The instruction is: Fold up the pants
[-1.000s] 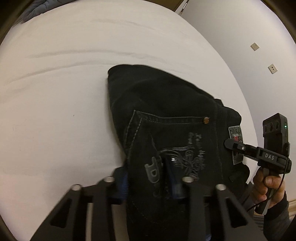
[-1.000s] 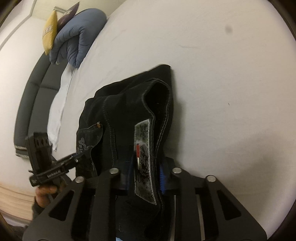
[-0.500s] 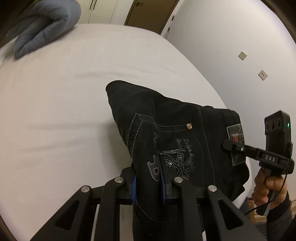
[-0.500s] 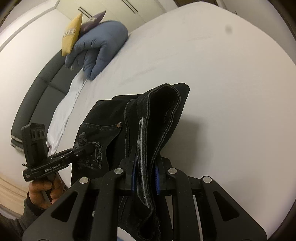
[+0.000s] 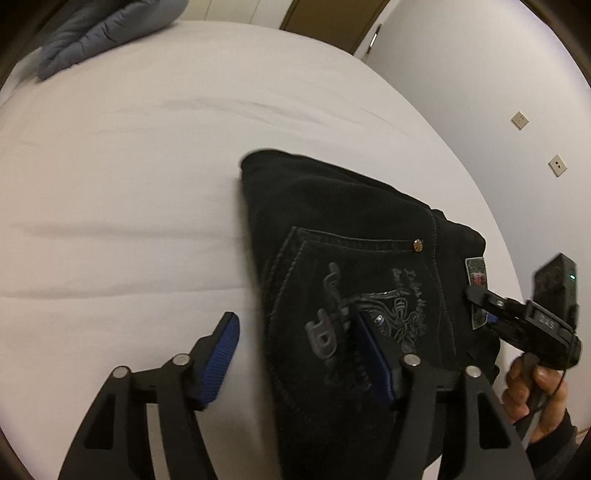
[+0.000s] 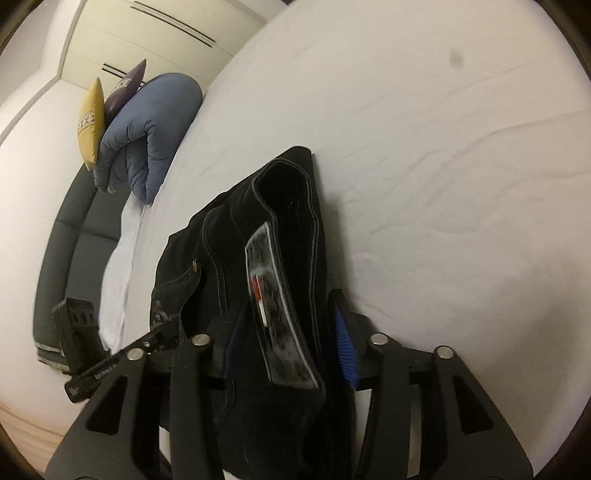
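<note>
Both sets of jaws stand spread apart: the left gripper [image 5: 295, 347] has its blue-padded fingers [image 5: 221, 350] wide, one pad over bare sheet and the other lying against the back pocket of the black pants [image 5: 354, 266], while the right gripper [image 6: 291, 332] has its pads either side of the waistband with gaps showing, not pinching it. Folded into a compact bundle, the pants [image 6: 258, 240] lie on the white bed sheet [image 5: 129, 184], close to the near edge of the bed, with the pocket embroidery and a metal rivet [image 5: 417, 244] facing up and a grey label patch [image 6: 273, 306] at the waistband end. A lightly creased sheet spreads out on all sides of the pants beyond the bundle. Far from the pants, at the head of the bed, lies a rolled blue-grey duvet [image 6: 147, 136], with a yellow cushion [image 6: 90, 122] and a purple cushion [image 6: 127, 86] propped behind it and a dark padded headboard [image 6: 74, 229] beside it. Behind those runs a pale wardrobe [image 6: 155, 37]. On the other side of the pants a white wall [image 5: 480, 92] carries two small socket plates [image 5: 519, 119], and a brown door [image 5: 332, 14] stands past the bed's far corner.
</note>
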`<state>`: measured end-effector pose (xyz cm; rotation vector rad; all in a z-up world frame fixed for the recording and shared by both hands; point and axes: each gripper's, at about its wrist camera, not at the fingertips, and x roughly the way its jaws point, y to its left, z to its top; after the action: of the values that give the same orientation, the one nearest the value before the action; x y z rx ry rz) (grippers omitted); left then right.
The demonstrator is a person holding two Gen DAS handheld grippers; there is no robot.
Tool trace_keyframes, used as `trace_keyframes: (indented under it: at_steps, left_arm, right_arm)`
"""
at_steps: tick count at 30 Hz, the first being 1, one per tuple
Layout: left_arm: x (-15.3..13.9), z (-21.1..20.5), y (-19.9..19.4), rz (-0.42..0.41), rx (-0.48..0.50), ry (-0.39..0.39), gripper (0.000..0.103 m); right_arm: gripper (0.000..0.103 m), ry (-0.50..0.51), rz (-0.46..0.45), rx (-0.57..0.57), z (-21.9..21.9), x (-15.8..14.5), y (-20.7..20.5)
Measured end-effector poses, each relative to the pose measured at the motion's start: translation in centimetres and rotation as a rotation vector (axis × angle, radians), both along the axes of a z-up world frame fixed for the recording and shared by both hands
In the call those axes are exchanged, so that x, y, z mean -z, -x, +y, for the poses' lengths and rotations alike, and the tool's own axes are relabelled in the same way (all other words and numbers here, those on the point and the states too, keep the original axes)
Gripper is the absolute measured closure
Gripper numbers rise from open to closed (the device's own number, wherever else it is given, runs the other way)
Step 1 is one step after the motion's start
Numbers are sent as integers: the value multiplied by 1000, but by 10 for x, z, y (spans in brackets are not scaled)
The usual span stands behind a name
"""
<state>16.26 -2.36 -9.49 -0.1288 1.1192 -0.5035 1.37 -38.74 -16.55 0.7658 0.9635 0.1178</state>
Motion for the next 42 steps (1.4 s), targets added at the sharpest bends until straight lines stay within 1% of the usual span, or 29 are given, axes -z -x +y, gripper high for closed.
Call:
trace_keyframes:
  at_steps: [1, 2, 3, 4, 5, 6, 8, 9, 10, 11, 12, 14, 15, 16, 17, 18, 20, 22, 23, 25, 27, 29, 30, 32, 35, 36, 37, 40, 42]
  left_arm:
    - [-8, 6, 6, -25, -14, 4, 35]
    - [-16, 9, 11, -54, -28, 4, 29]
    - [-30, 16, 21, -110, -52, -5, 25]
    - [-40, 17, 29, -158, -67, -18, 15]
    - [-58, 17, 34, -223, -82, -36, 6]
    - [-72, 21, 45, -293, -97, -62, 2]
    - [-104, 24, 72, -447, -137, -143, 0]
    - [-115, 21, 81, -496, -141, -154, 0]
    - [-133, 30, 88, -551, -146, -160, 0]
    - [-147, 34, 102, -603, -161, -170, 0]
    - [-158, 37, 112, -645, -174, -180, 0]
    - [-184, 42, 135, -747, -208, -213, 0]
    - [-194, 44, 147, -788, -222, -230, 0]
    - [-206, 48, 159, -830, -242, -241, 0]
    - [-213, 48, 167, -856, -252, -240, 0]
    - [-221, 51, 176, -879, -252, -226, 0]
    - [-232, 60, 189, -890, -248, -198, 0]
    - [-240, 66, 199, -888, -245, -161, 0]
    - [-243, 70, 205, -887, -238, -135, 0]
    - [-247, 76, 214, -856, -257, -111, 0]
    - [-250, 77, 221, -855, -236, -123, 0]
    - [-249, 74, 225, -860, -247, -184, 0]
    - [-246, 72, 223, -830, -253, -216, 0]
    - [-244, 70, 227, -770, -246, -229, 0]
    - [-227, 59, 225, -695, -241, -250, 0]
    - [-221, 55, 224, -670, -236, -260, 0]
    - [-213, 49, 223, -637, -225, -272, 0]
    - [-190, 35, 221, -562, -195, -308, 0]
    - [-177, 27, 220, -522, -184, -327, 0]
  right_arm:
    - [51, 25, -6, 11, 0, -6, 6]
    - [47, 54, -18, 26, -1, -16, 14]
    - [46, 83, -36, 40, 0, -26, 24]
    - [45, 116, -59, 51, -2, -37, 34]
    - [44, 141, -76, 56, 2, -47, 44]
    - [44, 183, -106, 64, 7, -63, 54]
    - [42, 295, -190, 84, 19, -102, 77]
    - [41, 346, -230, 92, 30, -123, 86]
    - [39, 390, -269, 102, 35, -142, 96]
    - [36, 443, -320, 121, 43, -165, 109]
    - [33, 471, -357, 132, 44, -180, 115]
    - [16, 545, -484, 177, 59, -220, 142]
    - [11, 595, -569, 221, 68, -244, 161]
    - [3, 621, -620, 248, 75, -257, 174]
    - [0, 651, -683, 277, 83, -274, 190]
    - [0, 668, -722, 287, 91, -288, 199]
    - [0, 697, -750, 278, 103, -304, 213]
    - [0, 763, -739, 282, 116, -318, 227]
    - [0, 778, -736, 288, 120, -322, 233]
    - [0, 770, -738, 291, 123, -327, 244]
    - [0, 747, -727, 290, 128, -332, 253]
    - [0, 736, -701, 296, 130, -335, 262]
    - [0, 738, -688, 299, 134, -338, 271]
    - [0, 730, -642, 291, 139, -335, 278]
    - [0, 696, -537, 277, 137, -324, 275]
    - [0, 685, -508, 271, 135, -315, 271]
    - [0, 664, -443, 269, 133, -307, 268]
    - [0, 609, -318, 244, 124, -276, 259]
    - [0, 582, -281, 228, 120, -262, 260]
